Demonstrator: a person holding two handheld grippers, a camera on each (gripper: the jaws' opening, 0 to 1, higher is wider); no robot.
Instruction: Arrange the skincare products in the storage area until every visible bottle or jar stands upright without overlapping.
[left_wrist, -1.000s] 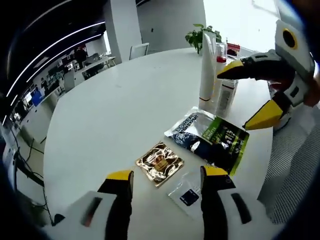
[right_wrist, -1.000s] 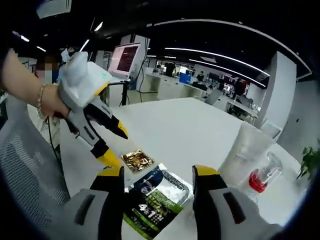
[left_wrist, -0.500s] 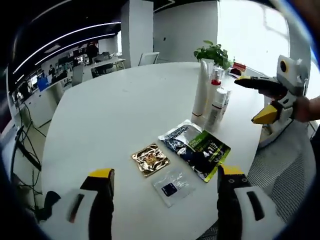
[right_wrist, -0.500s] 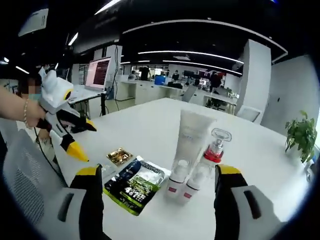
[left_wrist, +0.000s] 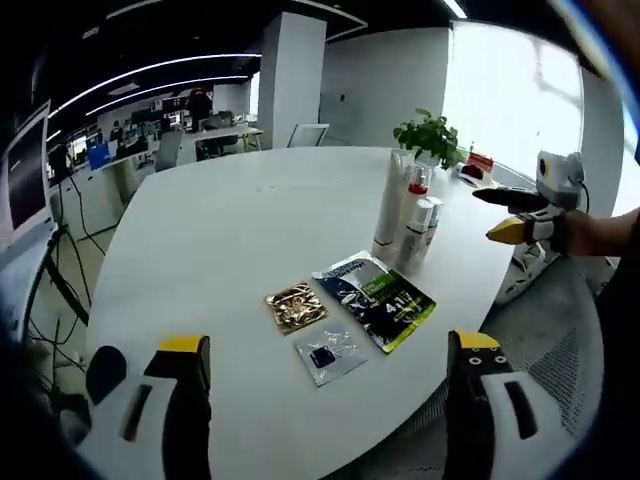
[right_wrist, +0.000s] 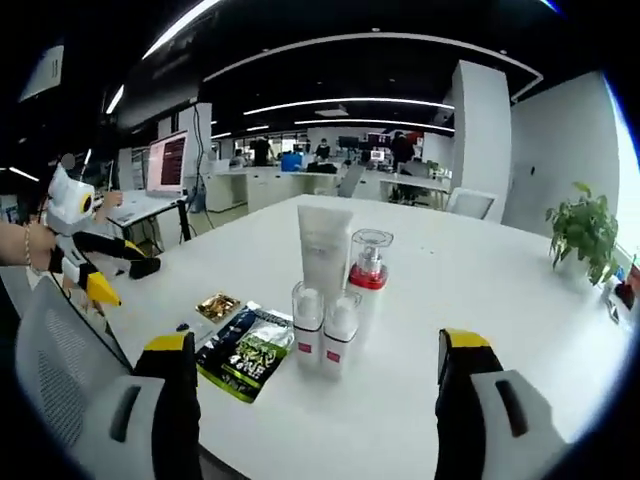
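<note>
A tall white tube (left_wrist: 388, 205), a clear pump bottle with a red collar (left_wrist: 416, 184) and two small white bottles (left_wrist: 415, 228) stand upright in a tight group on the round white table (left_wrist: 220, 230). Three flat sachets lie nearer: a gold one (left_wrist: 295, 306), a dark green packet (left_wrist: 377, 297) and a small clear one (left_wrist: 328, 354). My left gripper (left_wrist: 328, 343) is open, held back from the table edge. In the right gripper view the tube (right_wrist: 325, 243), pump bottle (right_wrist: 370, 268), small bottles (right_wrist: 308, 322) and green packet (right_wrist: 245, 350) sit ahead of my open right gripper (right_wrist: 315, 343).
A potted plant (left_wrist: 430, 135) stands at the table's far side. The right gripper (left_wrist: 525, 213) hangs off the table's right rim in a hand; the left gripper (right_wrist: 95, 268) shows beside a mesh chair (right_wrist: 60, 350). Desks and a monitor (right_wrist: 165, 160) fill the background.
Both cameras have pulled back from the table, so the products look smaller and farther. Both grippers' jaws stand wider apart. The bottles and sachets have stayed in place.
</note>
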